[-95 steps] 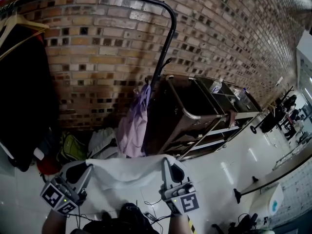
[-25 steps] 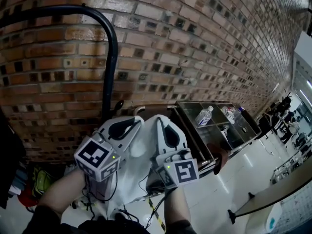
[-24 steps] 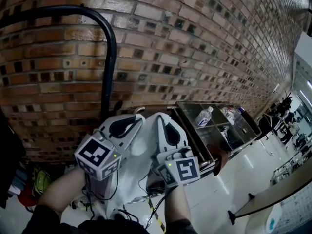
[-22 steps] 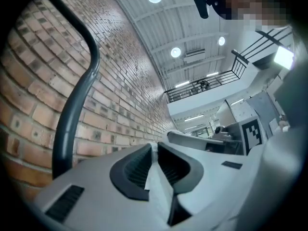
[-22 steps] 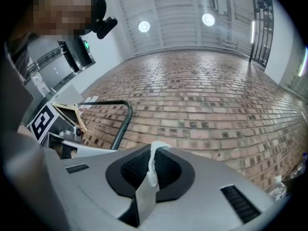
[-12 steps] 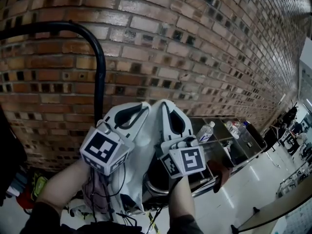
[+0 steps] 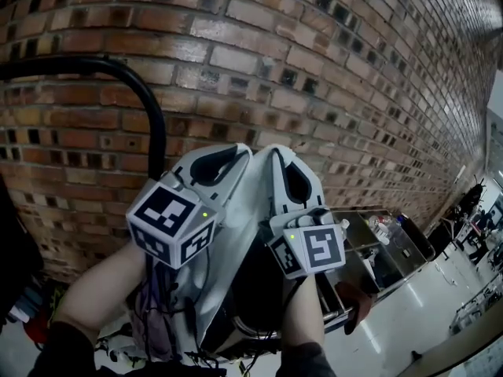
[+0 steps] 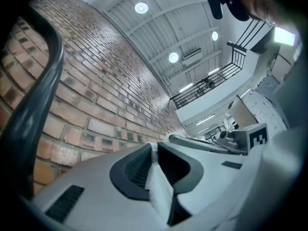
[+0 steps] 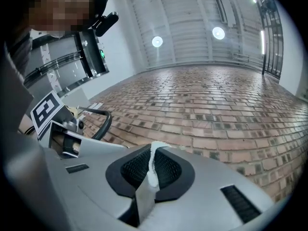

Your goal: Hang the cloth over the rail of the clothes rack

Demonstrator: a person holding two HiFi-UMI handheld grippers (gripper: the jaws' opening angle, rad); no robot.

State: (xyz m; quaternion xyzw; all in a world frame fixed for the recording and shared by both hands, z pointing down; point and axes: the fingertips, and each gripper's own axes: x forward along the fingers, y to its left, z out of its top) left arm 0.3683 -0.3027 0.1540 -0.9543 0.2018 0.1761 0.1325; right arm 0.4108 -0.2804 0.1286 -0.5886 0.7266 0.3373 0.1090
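A white cloth hangs between my two grippers, raised in front of the brick wall. My left gripper is shut on one top corner; the cloth shows pinched between its jaws. My right gripper is shut on the other corner, where a thin edge of the cloth stands between the pads. The black rail of the clothes rack curves down just left of the left gripper, and the rack rail lies close at that view's left. Both grippers are near rail height, side by side.
A brick wall fills the background. A metal cart with bottles stands low at the right. Dark clothing hangs at the far left. Cables dangle under my hands.
Both grippers have lifted the cloth from low near the floor up to rail height and drawn close together. Over the last second they rose further and the view tilted upward.
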